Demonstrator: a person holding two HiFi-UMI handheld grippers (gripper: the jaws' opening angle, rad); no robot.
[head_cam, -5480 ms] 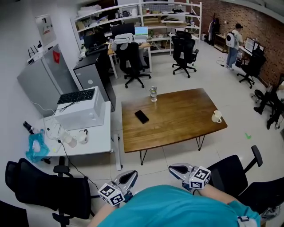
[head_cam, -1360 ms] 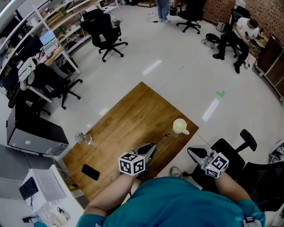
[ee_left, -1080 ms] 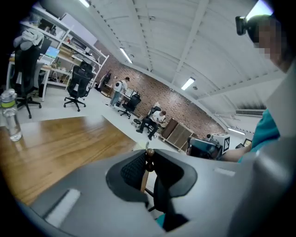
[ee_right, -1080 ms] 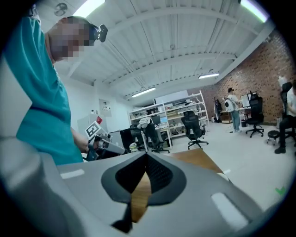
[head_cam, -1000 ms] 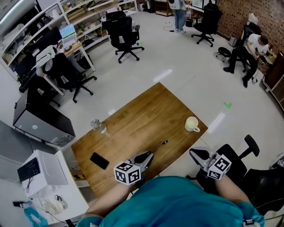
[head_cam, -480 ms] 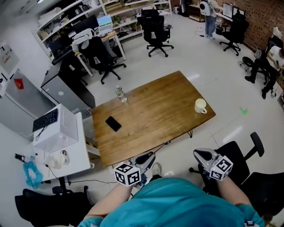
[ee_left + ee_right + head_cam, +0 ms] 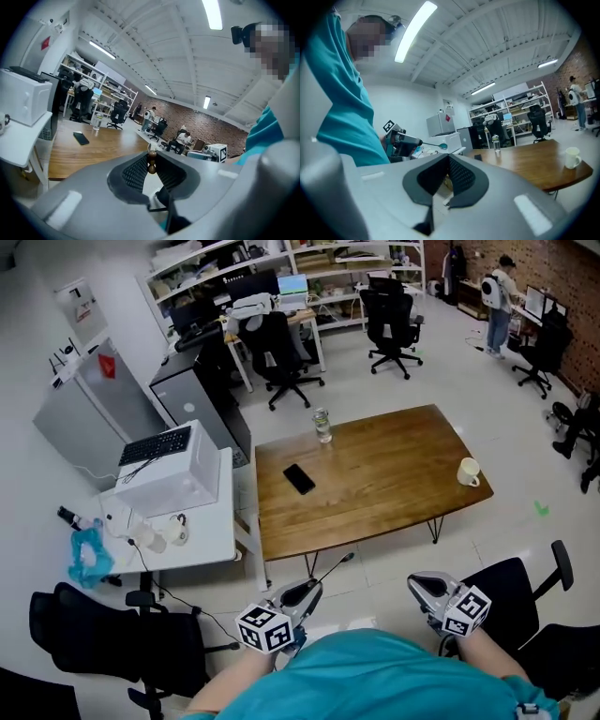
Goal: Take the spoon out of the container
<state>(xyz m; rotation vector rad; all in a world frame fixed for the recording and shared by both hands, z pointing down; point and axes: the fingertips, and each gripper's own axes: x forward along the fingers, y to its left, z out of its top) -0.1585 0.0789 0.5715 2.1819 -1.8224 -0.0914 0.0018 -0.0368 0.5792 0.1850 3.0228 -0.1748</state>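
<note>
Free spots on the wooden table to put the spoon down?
Widest bare patch: mid wooden table, between phone and mug. Also free: the near edge strip below the phone. Bottle takes the far left corner. White side table is crowded: white box, keyboard, cups.

a black phone [image 7: 299,478] and a water bottle [image 7: 322,426] rest apart on the wooden table [image 7: 394,484].
</note>
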